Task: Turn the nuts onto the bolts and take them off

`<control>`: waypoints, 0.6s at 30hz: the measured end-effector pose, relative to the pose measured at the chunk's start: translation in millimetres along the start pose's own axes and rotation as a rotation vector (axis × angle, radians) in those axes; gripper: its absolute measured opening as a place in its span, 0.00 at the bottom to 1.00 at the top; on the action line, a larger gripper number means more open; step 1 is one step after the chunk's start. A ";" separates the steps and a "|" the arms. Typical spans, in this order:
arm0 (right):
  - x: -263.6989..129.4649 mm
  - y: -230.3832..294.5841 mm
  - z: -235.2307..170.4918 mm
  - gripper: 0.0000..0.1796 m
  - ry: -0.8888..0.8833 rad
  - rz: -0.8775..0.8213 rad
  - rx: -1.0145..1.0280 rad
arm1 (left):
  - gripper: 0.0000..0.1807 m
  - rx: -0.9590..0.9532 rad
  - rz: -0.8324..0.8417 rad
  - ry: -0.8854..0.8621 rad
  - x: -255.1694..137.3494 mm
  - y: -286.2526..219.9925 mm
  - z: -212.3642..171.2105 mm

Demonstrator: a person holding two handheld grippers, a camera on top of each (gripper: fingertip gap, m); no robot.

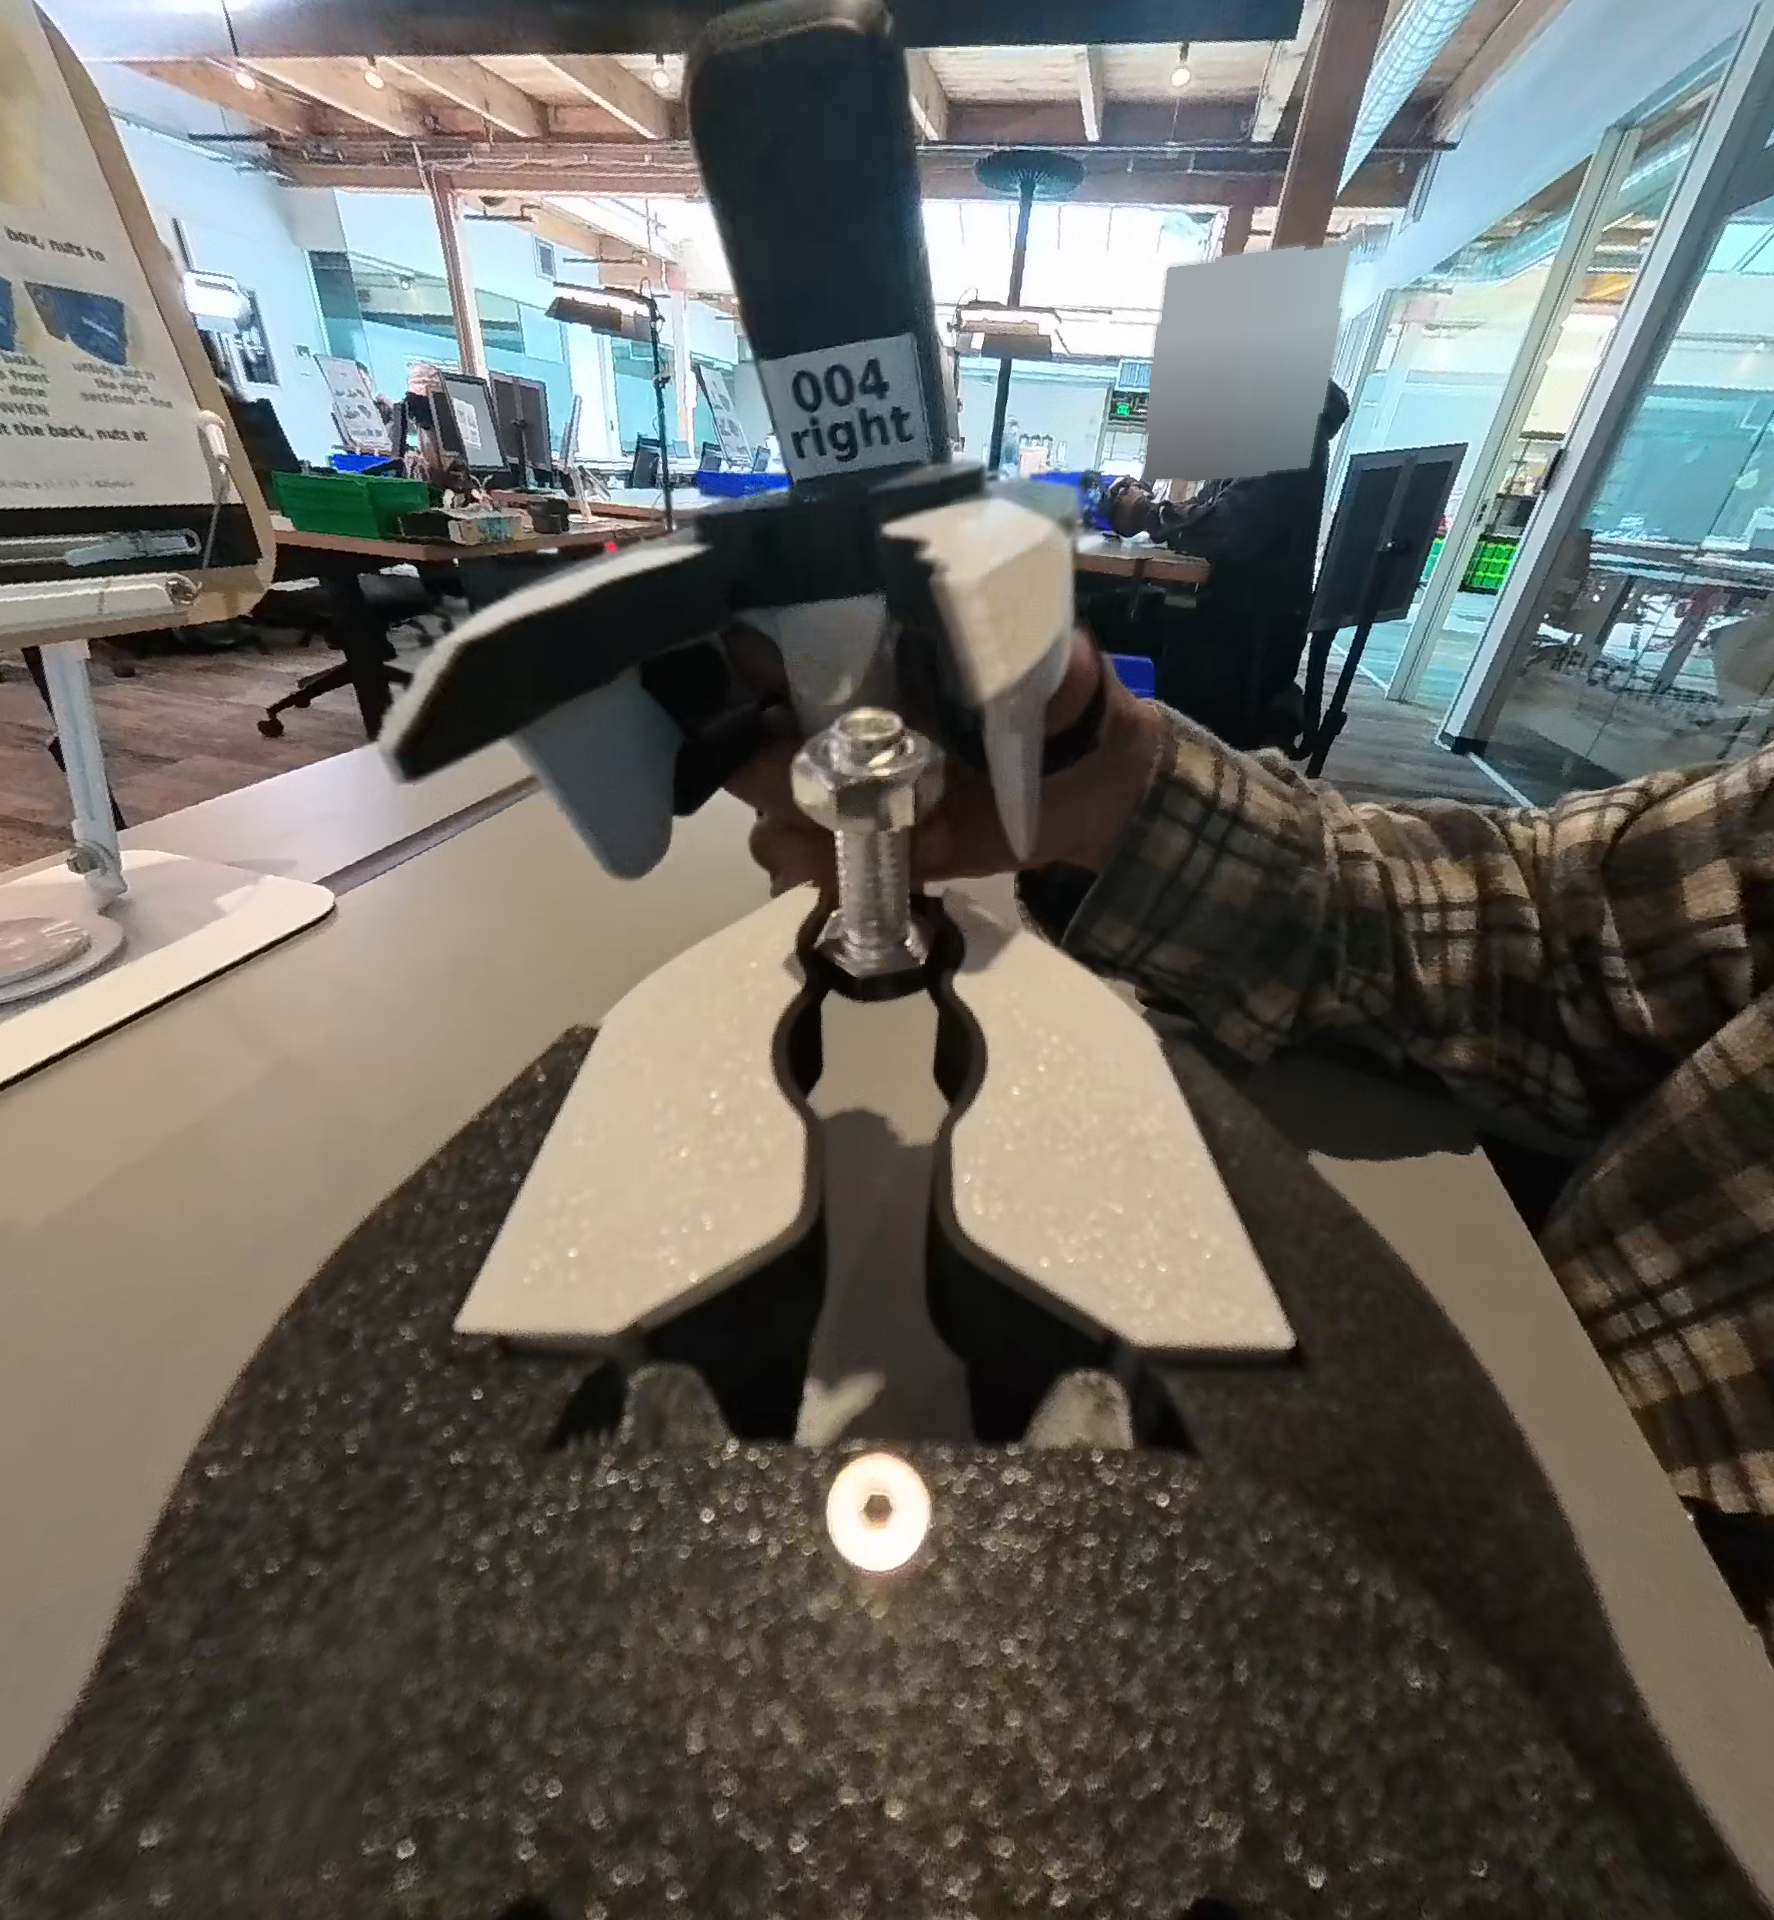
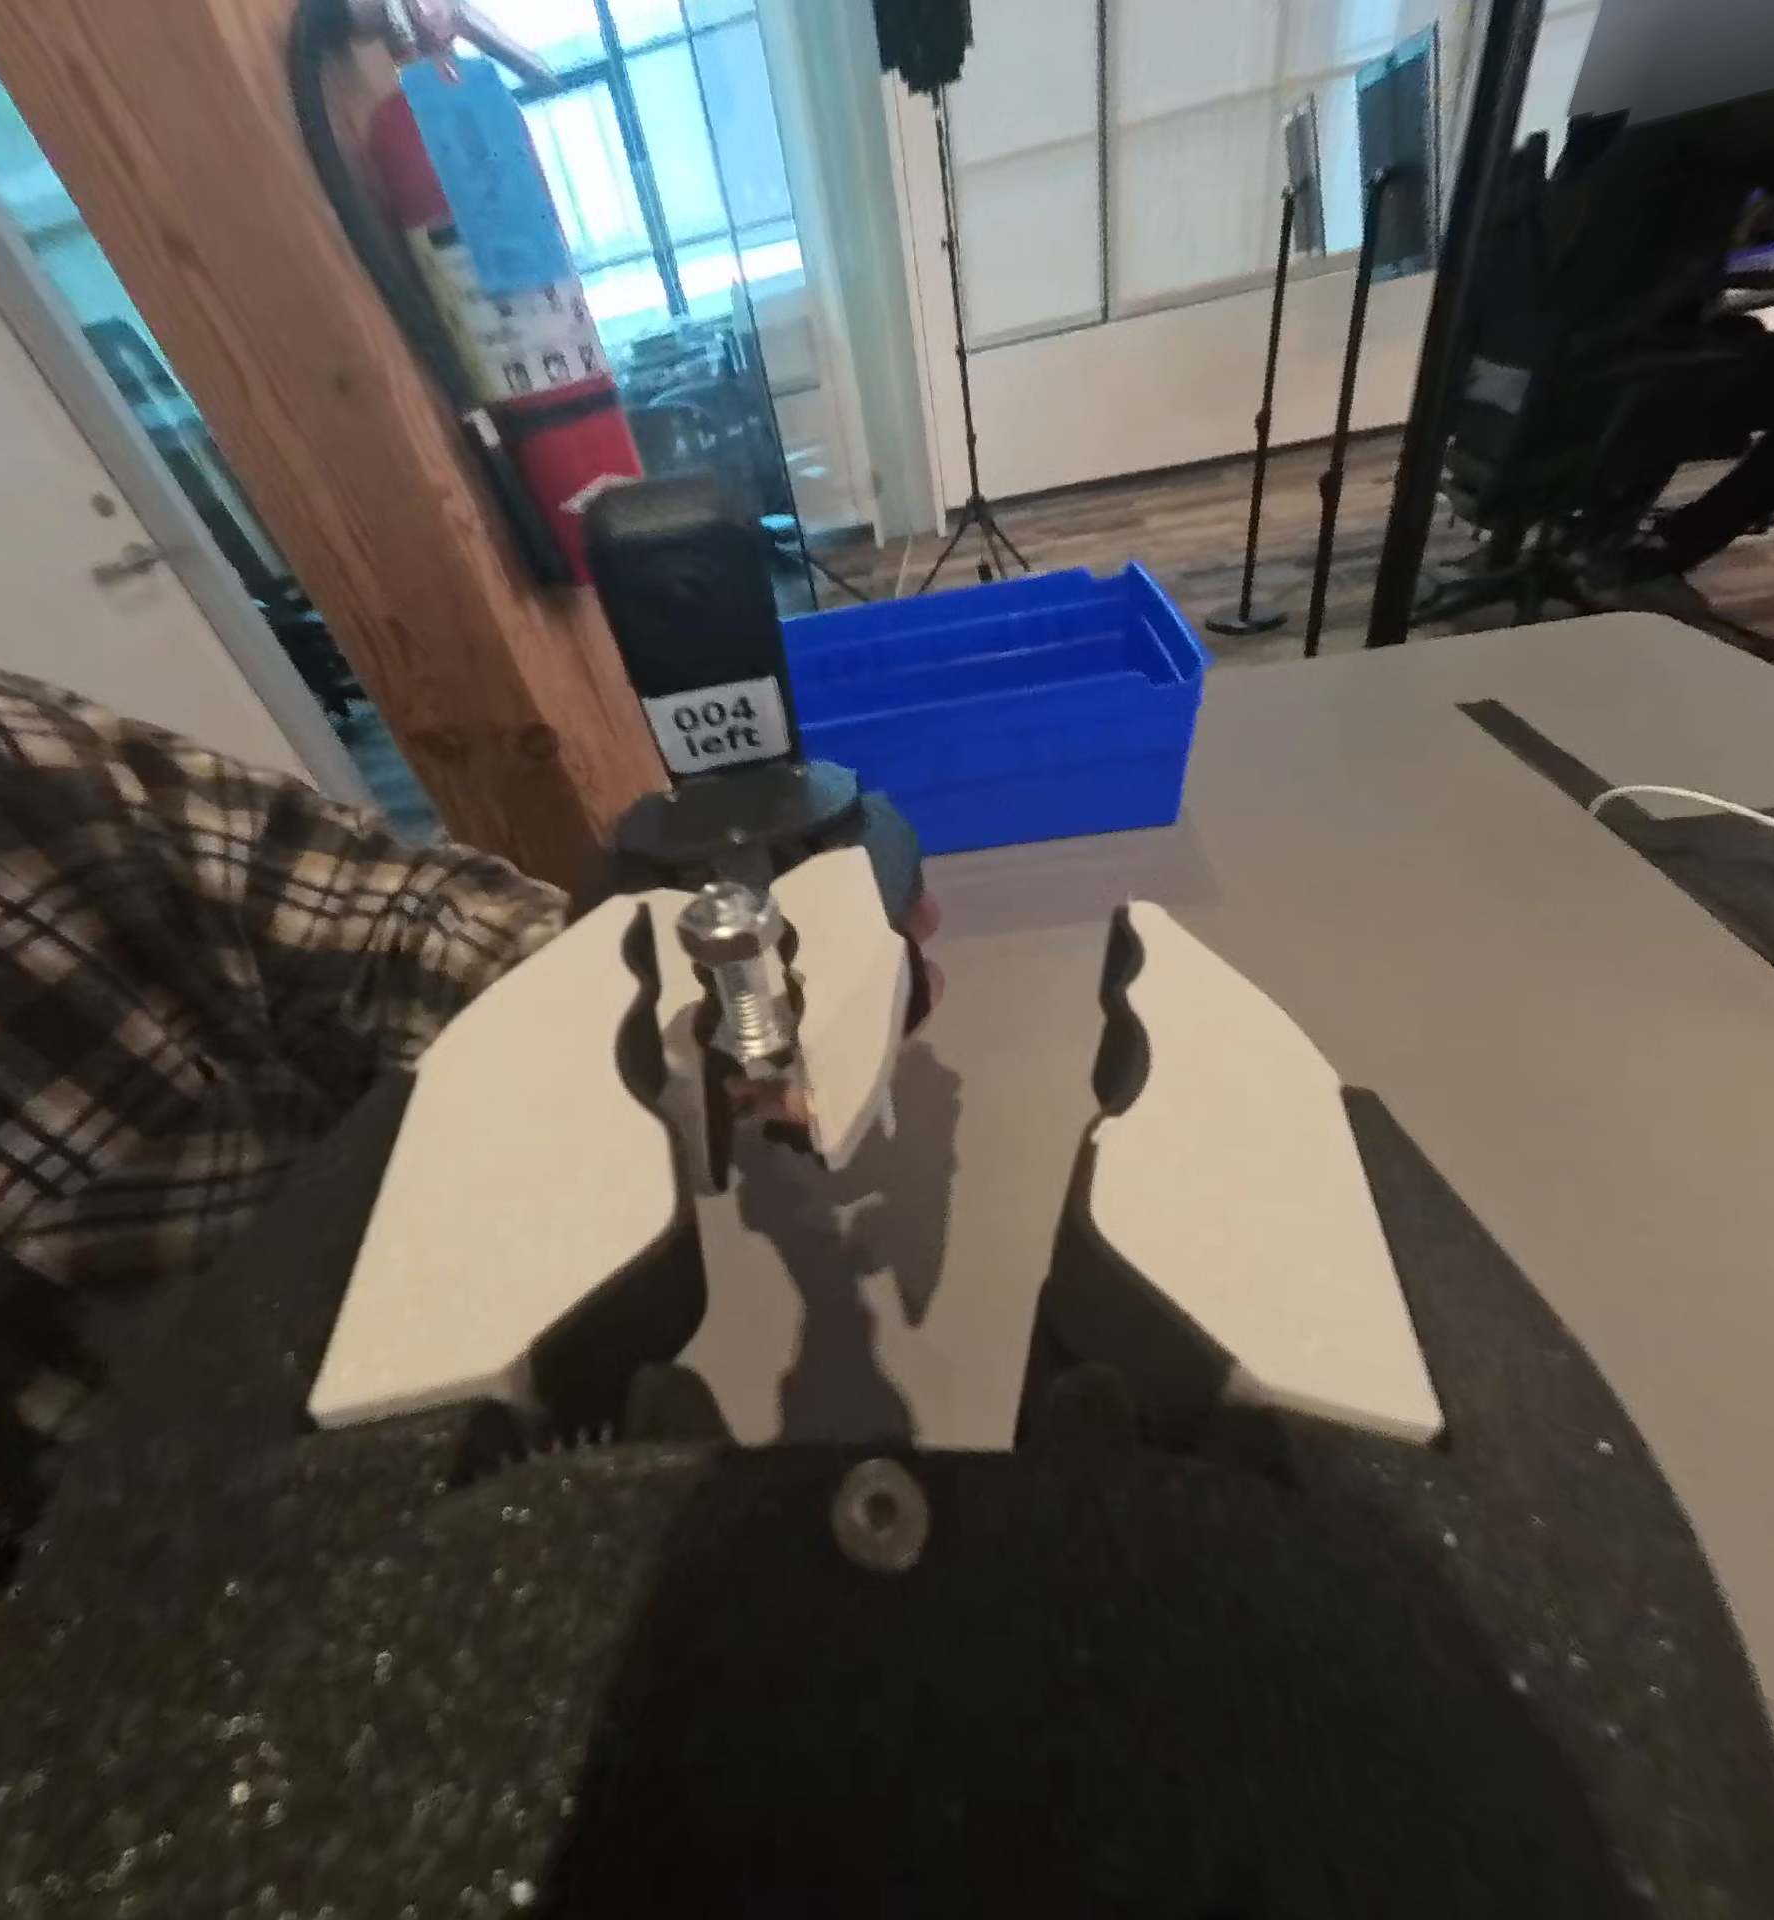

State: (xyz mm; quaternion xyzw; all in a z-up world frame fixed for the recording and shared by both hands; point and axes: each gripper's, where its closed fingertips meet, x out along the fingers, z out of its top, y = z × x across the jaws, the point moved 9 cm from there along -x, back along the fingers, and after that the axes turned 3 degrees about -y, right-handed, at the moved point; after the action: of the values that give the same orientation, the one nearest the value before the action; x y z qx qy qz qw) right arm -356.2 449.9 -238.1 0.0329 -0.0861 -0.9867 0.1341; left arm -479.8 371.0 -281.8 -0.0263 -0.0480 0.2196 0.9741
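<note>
Left wrist view has the left gripper (image 1: 867, 961) clamped on the head of a silver bolt (image 1: 870, 883), which stands upright from its fingertips with a hex nut (image 1: 867, 781) threaded near the top end. Just beyond and above it hangs the right gripper (image 1: 810, 821), its fingers spread apart on either side of the nut without touching it. From the right wrist view the right gripper (image 2: 878, 935) is wide open, the bolt (image 2: 743, 1003) sitting close to its left finger (image 2: 519, 1143). Farther behind, a blue bin (image 2: 997, 717) rests on the grey table (image 2: 1382, 831).
</note>
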 end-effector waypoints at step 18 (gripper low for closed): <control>-5.2 1.5 4.7 0.48 -0.005 -0.036 -0.044 | 0.09 0.005 -0.003 -0.003 -0.5 -0.4 0.5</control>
State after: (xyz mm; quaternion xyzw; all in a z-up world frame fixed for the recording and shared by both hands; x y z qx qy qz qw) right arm -351.2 450.7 -232.9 0.0292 -0.0642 -0.9907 0.1168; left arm -480.2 370.5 -281.3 -0.0233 -0.0487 0.2185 0.9743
